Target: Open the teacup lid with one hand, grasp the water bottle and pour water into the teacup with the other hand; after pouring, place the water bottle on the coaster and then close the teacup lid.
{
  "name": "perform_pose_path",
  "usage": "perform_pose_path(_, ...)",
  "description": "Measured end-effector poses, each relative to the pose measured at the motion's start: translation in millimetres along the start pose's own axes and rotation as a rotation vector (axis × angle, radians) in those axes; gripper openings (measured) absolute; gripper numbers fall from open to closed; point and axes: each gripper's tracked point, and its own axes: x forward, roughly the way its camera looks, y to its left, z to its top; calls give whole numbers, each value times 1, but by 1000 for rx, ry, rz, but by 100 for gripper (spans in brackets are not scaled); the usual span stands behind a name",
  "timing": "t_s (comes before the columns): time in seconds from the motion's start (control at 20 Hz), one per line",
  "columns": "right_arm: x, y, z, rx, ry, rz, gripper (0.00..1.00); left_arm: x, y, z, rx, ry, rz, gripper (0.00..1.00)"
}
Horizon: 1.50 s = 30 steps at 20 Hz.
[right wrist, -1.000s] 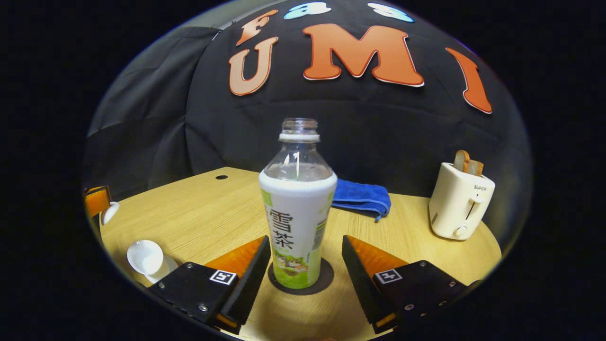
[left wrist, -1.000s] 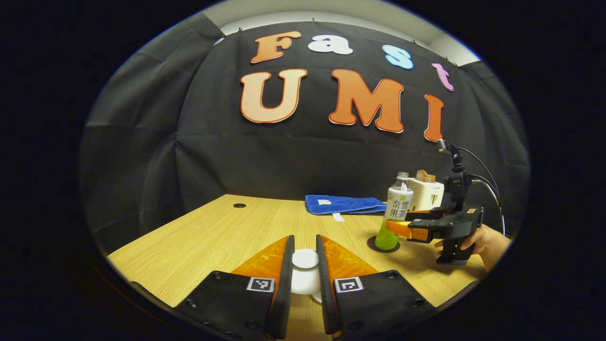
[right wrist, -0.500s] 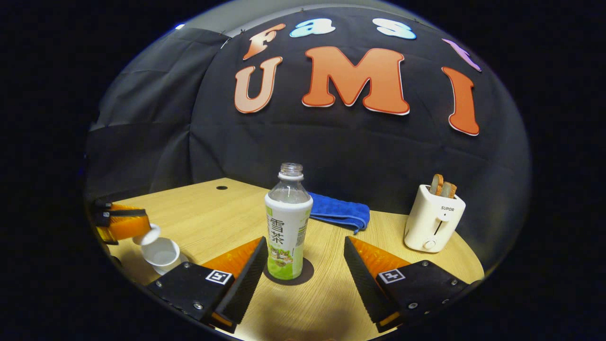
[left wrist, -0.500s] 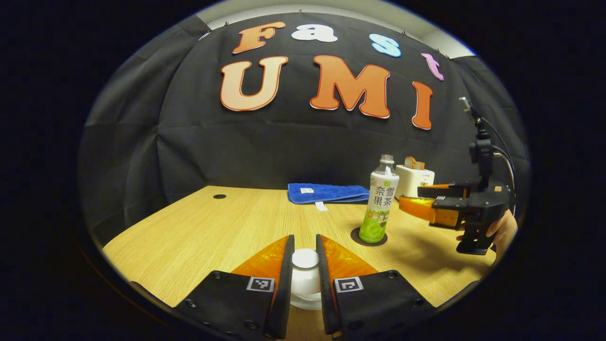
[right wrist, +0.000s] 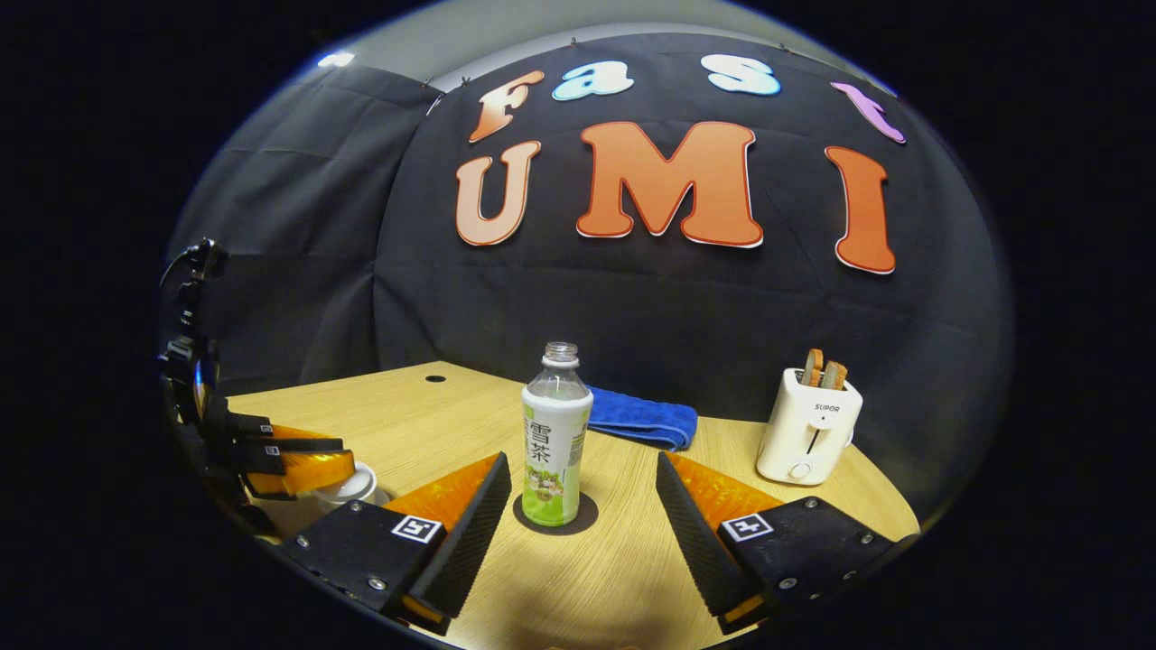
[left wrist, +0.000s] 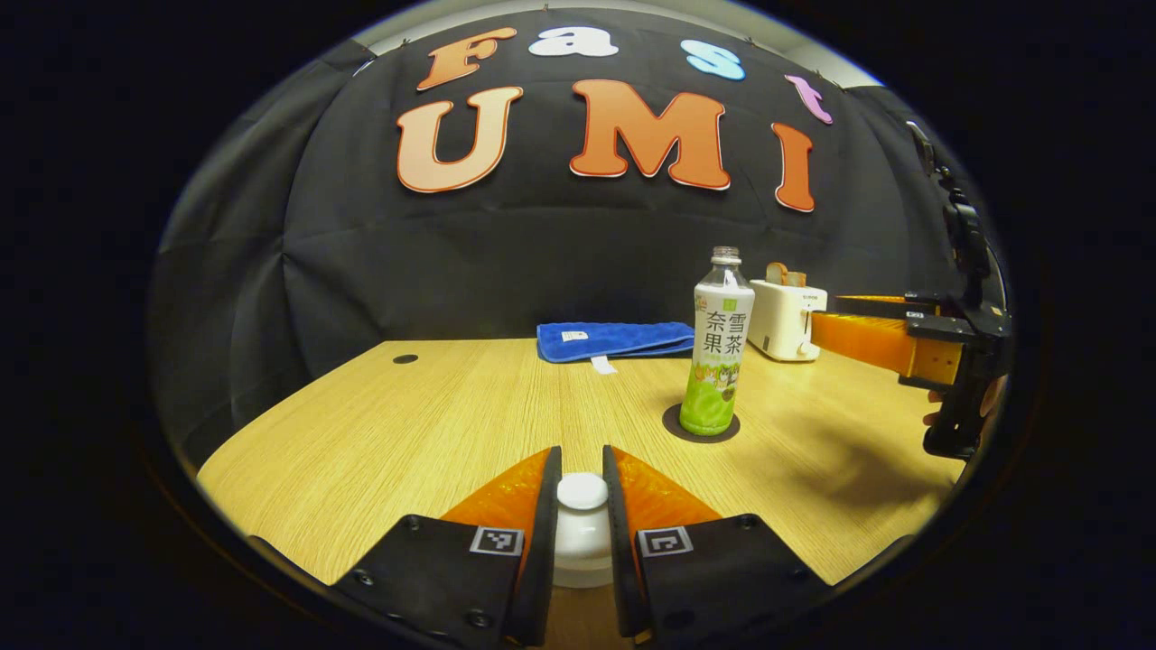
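The teacup lid (left wrist: 582, 492) is clenched between the fingers of the left tool (left wrist: 581, 506), over the white teacup (left wrist: 578, 555) on the counter (left wrist: 433, 424). The uncapped water bottle (right wrist: 552, 449) is stood upright on the dark coaster (right wrist: 585, 519), ahead of the released right tool (right wrist: 582, 506), untouched.

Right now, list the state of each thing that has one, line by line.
water bottle: upright on coaster, uncapped, released.
teacup lid: gripped by left tongs, on the teacup.
right tongs: open, short of the bottle.
toaster: bread slices sticking up.
blue towel: folded flat.
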Motion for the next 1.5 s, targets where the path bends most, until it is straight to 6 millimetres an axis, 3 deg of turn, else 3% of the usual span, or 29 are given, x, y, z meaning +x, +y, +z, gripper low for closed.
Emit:
perform_pose_path(0.25,-6,0,0,8,-5,-1,96,-2,-1,-4,26,14,-4,34)
perform_pose_path(0.35,-9,0,2,10,-8,-3,96,-6,-2,3,33,-7,2,36)
perform_pose_path(0.45,-14,-1,5,12,-19,-8,96,-12,-1,22,40,-63,12,58)
perform_pose_path(0.5,-15,-1,8,15,-26,-11,96,-14,1,32,49,-88,25,61)
perform_pose_path(0.55,-18,-2,11,19,-34,-17,96,-17,4,42,57,-114,38,71)
perform_pose_path(0.75,-34,0,38,10,-91,-48,97,-29,6,84,13,-200,62,93)
perform_pose_path(0.85,-42,-4,48,3,-116,-74,97,-34,8,103,-5,-236,76,98)
perform_pose_path(1.2,-68,-9,88,30,-227,-125,96,-52,3,155,-54,-354,86,94)
perform_pose_path(1.25,-71,-9,91,28,-229,-129,96,-55,3,161,-66,-360,87,98)
perform_pose_path(1.5,-93,-3,101,11,-247,-159,96,-61,14,182,-65,-361,130,95)
